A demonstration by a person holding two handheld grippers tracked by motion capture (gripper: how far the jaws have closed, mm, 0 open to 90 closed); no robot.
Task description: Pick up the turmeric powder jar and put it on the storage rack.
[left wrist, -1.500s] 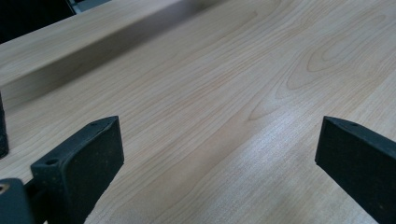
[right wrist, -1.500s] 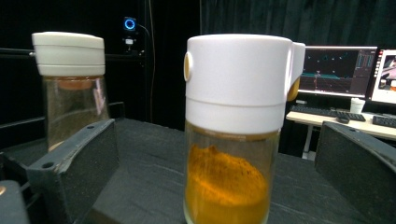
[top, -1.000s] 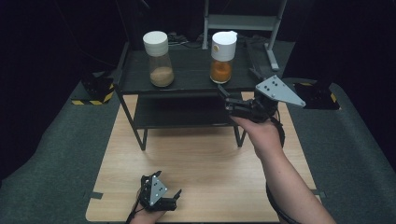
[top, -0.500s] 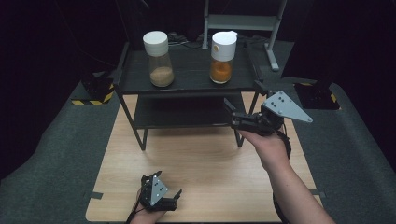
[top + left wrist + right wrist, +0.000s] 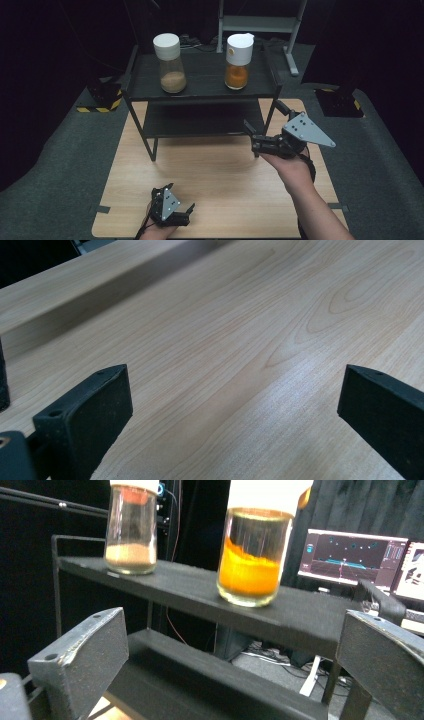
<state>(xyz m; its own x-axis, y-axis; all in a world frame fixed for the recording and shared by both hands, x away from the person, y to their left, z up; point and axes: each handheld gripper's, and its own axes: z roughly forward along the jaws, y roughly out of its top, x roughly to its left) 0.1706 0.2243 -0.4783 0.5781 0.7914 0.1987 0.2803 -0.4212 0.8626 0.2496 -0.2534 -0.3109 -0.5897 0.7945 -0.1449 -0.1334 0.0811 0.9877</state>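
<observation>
– Across the back of the wooden surface (image 5: 225,170), what stood there?

– A black two-tier shelf (image 5: 200,87). On its top tier were two white-capped jars, well apart: the tan jar (image 5: 170,65) toward the left and the orange jar (image 5: 236,62) toward the right. The lower tier looked bare.

– And which step would you say was in hand?

– I judged it an approach. The right gripper (image 5: 264,120) hung in front of the shelf's right end, below the top tier, jaws spread wide with nothing between them. In the right gripper view the orange jar (image 5: 252,555) stood nearest its line of sight, so that was the likely target.

– What did the next move call for?

– Lifting the gripper to the height of the jar's glass body, clearing the shelf's front edge, then bracketing the jar squarely before closing. The jar looked smooth and round, so an off-centre pinch could tip it.

– And the left gripper (image 5: 179,196)?

– It was low at the near edge of the surface, released too. Its own view had bare wood between the open jaws (image 5: 235,390).

– Anything hard to make out?

– Both caps were cut off at the top of the right gripper view. What the powders were, I couldn't tell. The room behind was dark, apart from a lit monitor (image 5: 350,555).
</observation>
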